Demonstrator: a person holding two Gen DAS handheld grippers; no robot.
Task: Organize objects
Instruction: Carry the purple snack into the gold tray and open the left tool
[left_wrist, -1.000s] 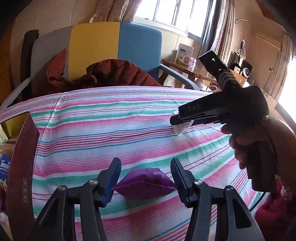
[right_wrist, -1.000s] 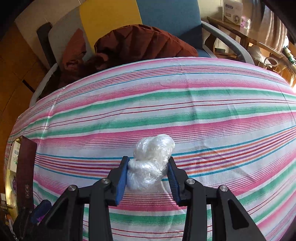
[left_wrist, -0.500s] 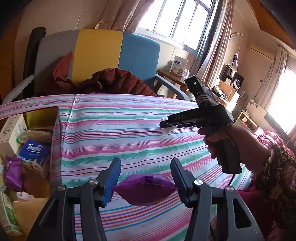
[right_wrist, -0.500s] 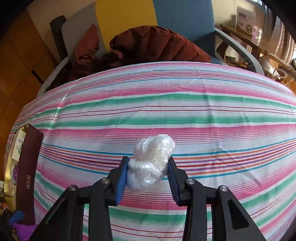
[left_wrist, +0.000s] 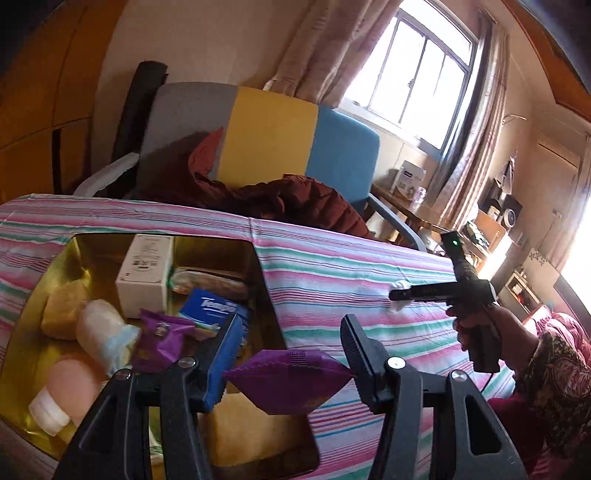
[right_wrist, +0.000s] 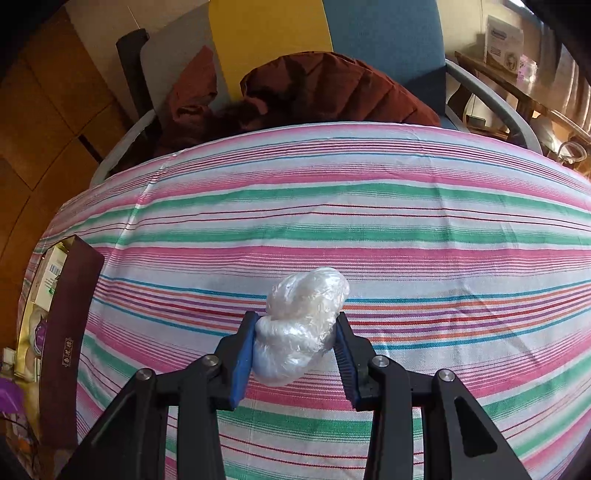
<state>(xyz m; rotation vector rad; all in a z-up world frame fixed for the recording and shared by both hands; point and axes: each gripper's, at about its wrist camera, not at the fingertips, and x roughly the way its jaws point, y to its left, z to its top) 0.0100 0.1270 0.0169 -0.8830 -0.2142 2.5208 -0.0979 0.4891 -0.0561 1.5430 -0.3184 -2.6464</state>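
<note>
The striped cloth (right_wrist: 369, 206) spans the table; the gold-lined box (left_wrist: 74, 258) sits at 9 o'clock. The left gripper (left_wrist: 288, 354) clamps a purple packet (left_wrist: 288, 384) above the box's near corner. The right gripper (right_wrist: 295, 350) pinches a clear plastic wad (right_wrist: 303, 325) over the cloth.

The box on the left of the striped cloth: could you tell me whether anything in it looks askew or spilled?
Nothing looks spilled. The box is simply a loose jumble: a white carton stands upright, while a blue tissue pack, a purple packet and two bottles lie tilted against one another.
</note>
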